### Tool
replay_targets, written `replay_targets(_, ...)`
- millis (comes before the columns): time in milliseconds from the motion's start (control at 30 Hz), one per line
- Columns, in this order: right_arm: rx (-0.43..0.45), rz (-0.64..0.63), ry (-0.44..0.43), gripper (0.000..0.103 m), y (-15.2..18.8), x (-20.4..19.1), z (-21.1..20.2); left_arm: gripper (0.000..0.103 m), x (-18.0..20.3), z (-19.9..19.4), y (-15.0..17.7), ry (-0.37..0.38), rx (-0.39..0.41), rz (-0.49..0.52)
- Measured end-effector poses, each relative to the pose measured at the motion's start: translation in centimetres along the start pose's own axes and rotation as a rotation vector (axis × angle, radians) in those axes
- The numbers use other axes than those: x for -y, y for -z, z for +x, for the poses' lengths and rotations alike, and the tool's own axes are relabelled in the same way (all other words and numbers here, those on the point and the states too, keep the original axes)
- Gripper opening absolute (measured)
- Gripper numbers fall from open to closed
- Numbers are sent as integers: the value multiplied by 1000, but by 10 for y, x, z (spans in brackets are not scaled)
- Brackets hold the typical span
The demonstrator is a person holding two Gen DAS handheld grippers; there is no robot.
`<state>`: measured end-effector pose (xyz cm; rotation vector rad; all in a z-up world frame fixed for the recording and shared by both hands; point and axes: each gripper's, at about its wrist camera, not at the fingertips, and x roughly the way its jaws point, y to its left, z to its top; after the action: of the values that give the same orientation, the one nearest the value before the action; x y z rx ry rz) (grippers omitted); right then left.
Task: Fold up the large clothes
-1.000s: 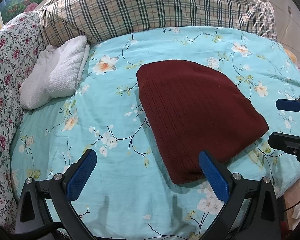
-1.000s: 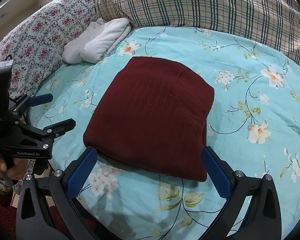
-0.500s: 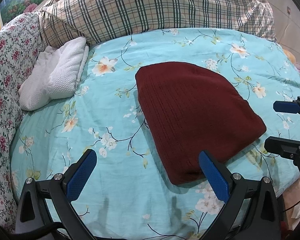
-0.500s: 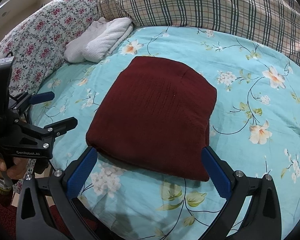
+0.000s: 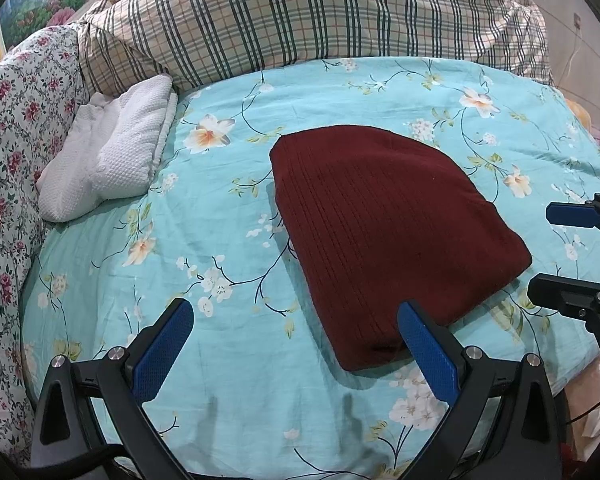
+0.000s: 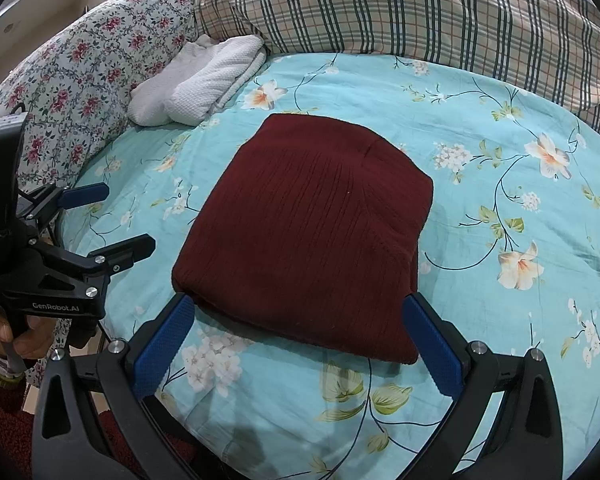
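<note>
A dark red knitted garment (image 5: 384, 232) lies folded into a thick rectangle near the middle of the left wrist frame, on a bed covered by a turquoise floral sheet (image 5: 228, 240). The left gripper (image 5: 296, 344) fills the bottom of that frame with its blue-padded fingers wide apart and empty; the right-hand finger overlaps the garment's near corner, and contact cannot be judged. The right gripper (image 6: 296, 338), at the bottom of its own frame, also has its fingers spread, one at each near corner of the garment; whether they touch it is unclear. A folded white towel (image 5: 108, 152) sits at upper left, against a floral quilt (image 5: 8, 128) cut off by the frame edge. A plaid duvet (image 5: 312, 12) crosses the top. At lower left of the right wrist frame a hand (image 6: 18, 338) is partly hidden behind the left gripper's body.
</note>
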<state>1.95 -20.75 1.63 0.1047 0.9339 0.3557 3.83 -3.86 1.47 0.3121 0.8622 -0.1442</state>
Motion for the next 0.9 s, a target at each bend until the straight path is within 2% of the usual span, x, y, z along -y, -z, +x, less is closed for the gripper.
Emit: replay_targets(900, 1, 1, -2, 103, -2, -1, -1, 102, -2, 1, -2, -2, -1, -5)
